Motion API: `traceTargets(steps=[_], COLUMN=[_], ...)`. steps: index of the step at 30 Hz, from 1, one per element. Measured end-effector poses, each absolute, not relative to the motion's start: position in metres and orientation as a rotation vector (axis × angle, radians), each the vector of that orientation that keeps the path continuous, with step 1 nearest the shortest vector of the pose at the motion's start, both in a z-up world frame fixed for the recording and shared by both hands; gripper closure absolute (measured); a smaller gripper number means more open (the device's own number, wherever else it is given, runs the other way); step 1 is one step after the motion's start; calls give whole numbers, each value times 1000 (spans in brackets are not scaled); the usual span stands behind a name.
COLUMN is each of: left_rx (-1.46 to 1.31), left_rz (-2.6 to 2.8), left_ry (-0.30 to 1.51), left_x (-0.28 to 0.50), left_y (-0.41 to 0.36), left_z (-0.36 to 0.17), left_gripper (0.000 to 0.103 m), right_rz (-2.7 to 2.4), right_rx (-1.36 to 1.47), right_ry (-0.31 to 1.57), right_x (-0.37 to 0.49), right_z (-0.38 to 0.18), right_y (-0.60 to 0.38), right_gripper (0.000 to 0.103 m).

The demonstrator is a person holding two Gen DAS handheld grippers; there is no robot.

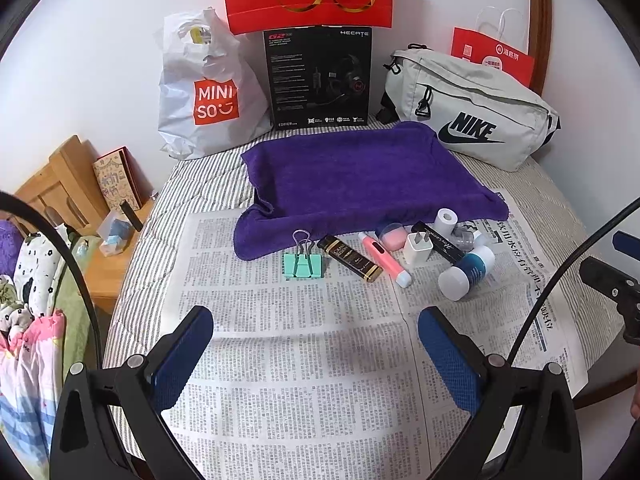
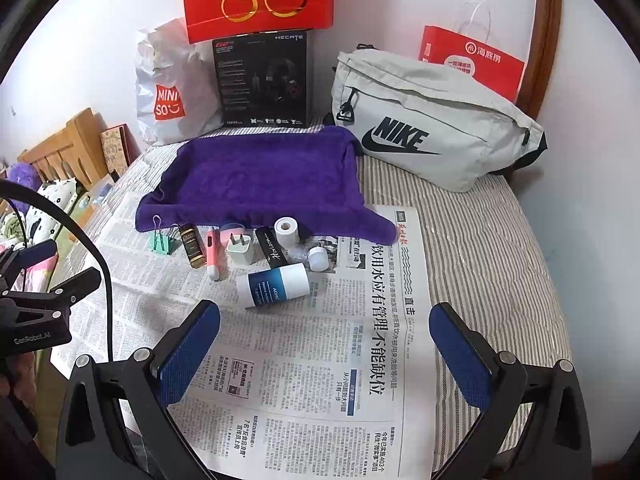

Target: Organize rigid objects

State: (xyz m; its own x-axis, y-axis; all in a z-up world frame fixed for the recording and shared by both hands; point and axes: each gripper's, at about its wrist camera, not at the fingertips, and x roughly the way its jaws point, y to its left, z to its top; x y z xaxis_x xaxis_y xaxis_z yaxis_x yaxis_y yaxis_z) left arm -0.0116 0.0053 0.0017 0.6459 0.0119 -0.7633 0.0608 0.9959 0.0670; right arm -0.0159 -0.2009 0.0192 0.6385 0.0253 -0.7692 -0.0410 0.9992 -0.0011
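Both hand-held grippers hover over the newspaper (image 1: 288,320) on the striped bed: left hand-held gripper (image 1: 316,356) spread wide, empty; right hand-held gripper (image 2: 324,356) likewise wide, empty. Small items sit clustered along the purple towel's (image 1: 360,176) near edge: green binder clip (image 1: 303,265), pink pen (image 1: 386,258), white charger plug (image 1: 418,248), blue-and-white bottle (image 2: 274,285) lying on its side.

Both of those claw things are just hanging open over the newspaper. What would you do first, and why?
Probably ease the right hand-held gripper forward to the blue-and-white bottle. It lies on its side on the newspaper, nearest the open fingers, apart from the clutter near the purple towel, so it looks easiest to grasp. The left hand-held gripper is also open and empty.
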Motion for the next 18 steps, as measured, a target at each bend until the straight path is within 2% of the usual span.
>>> traceTargets(steps=[18], left_rx=[80], left_rz=[-23], left_ry=[876], left_x=[-10], left_y=[10], left_z=[2], left_gripper=[0], right_rz=[49], right_rx=[-35], right_ry=[876], right_x=[-18], right_z=[23], right_y=[-194], right_gripper=[0])
